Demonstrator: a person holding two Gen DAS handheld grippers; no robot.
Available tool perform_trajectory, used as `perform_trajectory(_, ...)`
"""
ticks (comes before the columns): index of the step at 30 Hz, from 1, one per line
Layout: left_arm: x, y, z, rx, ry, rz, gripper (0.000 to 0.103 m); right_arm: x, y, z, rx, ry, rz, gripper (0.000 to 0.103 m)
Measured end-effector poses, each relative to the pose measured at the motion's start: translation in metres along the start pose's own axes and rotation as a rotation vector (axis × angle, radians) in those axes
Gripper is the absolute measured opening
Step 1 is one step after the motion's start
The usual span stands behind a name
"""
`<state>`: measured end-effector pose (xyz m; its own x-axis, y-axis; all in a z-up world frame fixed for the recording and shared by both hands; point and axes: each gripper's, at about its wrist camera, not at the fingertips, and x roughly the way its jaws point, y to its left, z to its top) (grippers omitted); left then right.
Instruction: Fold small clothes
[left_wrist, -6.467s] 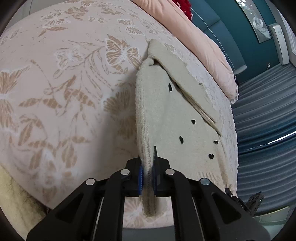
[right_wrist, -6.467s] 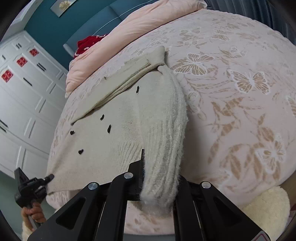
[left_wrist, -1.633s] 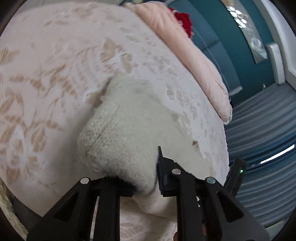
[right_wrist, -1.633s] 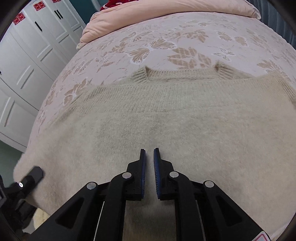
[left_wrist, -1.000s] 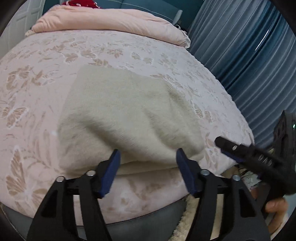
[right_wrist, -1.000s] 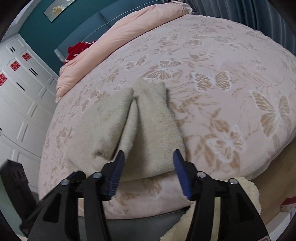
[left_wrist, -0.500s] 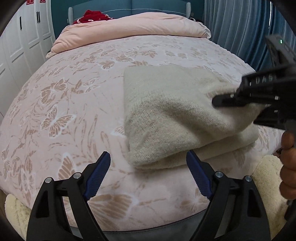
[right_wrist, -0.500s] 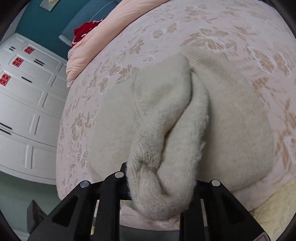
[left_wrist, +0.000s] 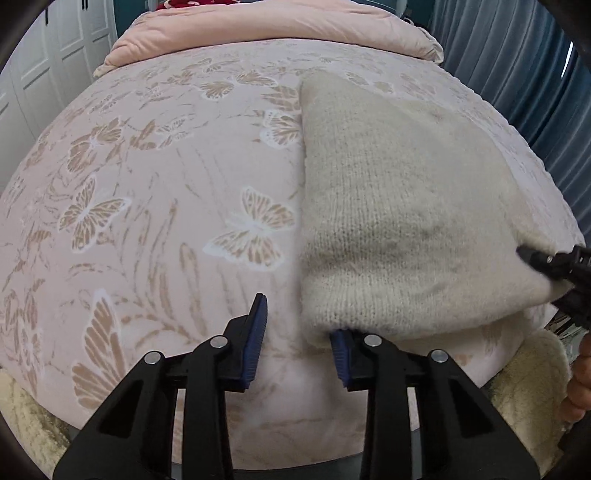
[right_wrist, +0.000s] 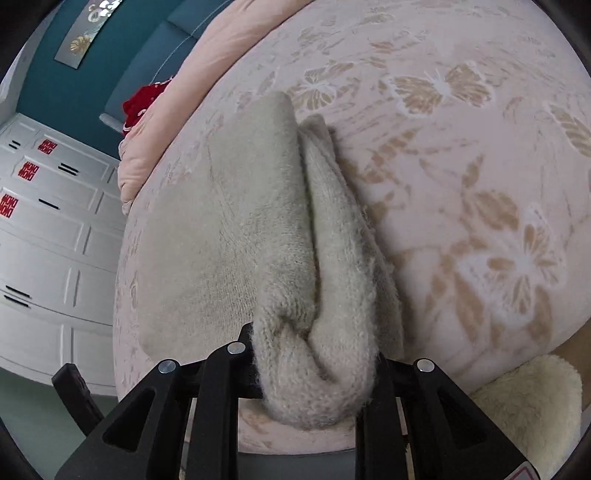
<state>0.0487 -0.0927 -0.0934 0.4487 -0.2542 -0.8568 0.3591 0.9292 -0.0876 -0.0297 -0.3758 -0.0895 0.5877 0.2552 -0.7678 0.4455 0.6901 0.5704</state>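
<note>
Sweater: a folded cream knit (left_wrist: 399, 221) is laid on the bed (left_wrist: 147, 206), toward its near edge and right side in the left wrist view.
Left gripper: the left gripper (left_wrist: 297, 332) is held low at the sweater's near left corner — its jaws have just been closing, yet a gap is seen between them; the right pad is tucked under the knit's edge, the left pad is apart from it over bare bedspread, so nothing is pinched.
Right gripper: the right gripper (right_wrist: 314, 369) is clamped on a thick bunch of the sweater's folded layers (right_wrist: 317, 350) — the jaws are pressed into the knit from both sides.
Bedding: a pink quilt (left_wrist: 273, 26) is piled at the far end of the bed.
Floor: a fluffy rug (right_wrist: 524, 398) is seen below the bed's near edge.
</note>
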Motion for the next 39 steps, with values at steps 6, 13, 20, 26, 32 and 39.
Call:
perform_trajectory(6,-0.004,0.011,0.002,-0.062,0.037,-0.038,0.04,0.008,-0.003,0.005,-0.003,0.021,-0.012,0.022)
perform_trajectory(13,-0.036,0.044,-0.021,-0.109,0.032,-0.038,0.068,-0.07,0.059,0.0,-0.209,-0.276,-0.284,0.043)
perform_trajectory(20,-0.06,0.073,-0.031,-0.197,0.017,-0.022,0.072,-0.021,0.18,-0.002,-0.516,-0.175,-0.095,0.03)
perform_trajectory(26,-0.078,0.089,-0.034,-0.219,-0.037,-0.001,0.081,0.085,0.163,-0.058,-0.574,0.058,-0.172,0.03)
perform_trajectory(32,-0.071,0.09,-0.036,-0.248,-0.017,-0.043,0.084,0.027,0.156,-0.024,-0.455,-0.031,-0.165,0.024)
perform_trajectory(39,-0.077,0.063,-0.032,-0.153,-0.046,-0.062,0.087,0.001,0.096,-0.011,-0.301,-0.032,-0.126,0.026)
